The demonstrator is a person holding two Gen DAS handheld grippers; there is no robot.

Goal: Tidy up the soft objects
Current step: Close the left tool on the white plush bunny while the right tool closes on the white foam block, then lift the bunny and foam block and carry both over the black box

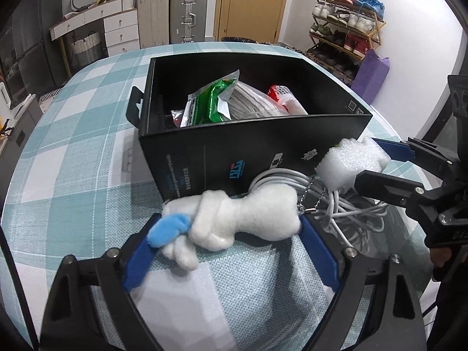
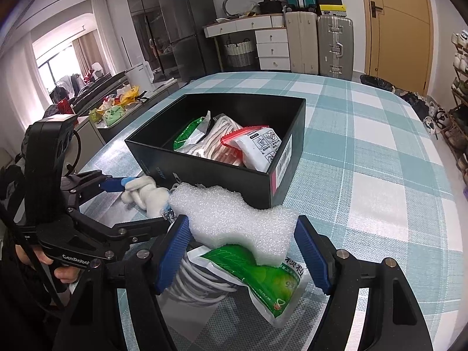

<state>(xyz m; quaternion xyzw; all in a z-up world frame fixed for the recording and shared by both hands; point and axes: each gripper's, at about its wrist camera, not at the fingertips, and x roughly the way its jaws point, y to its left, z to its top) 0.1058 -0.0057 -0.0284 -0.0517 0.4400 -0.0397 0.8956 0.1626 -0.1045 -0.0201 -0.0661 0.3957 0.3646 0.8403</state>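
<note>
Left gripper (image 1: 228,228) jaws clamp the plush toy (image 1: 234,219); right gripper (image 2: 242,234) jaws pinch the foam block (image 2: 234,219).

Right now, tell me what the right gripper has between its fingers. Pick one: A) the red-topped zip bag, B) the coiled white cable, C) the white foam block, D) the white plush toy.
C. In the right wrist view the right gripper has its blue pads on either side of the white foam block, above the green packet; the white plush toy sits between the left gripper fingers instead.
</note>
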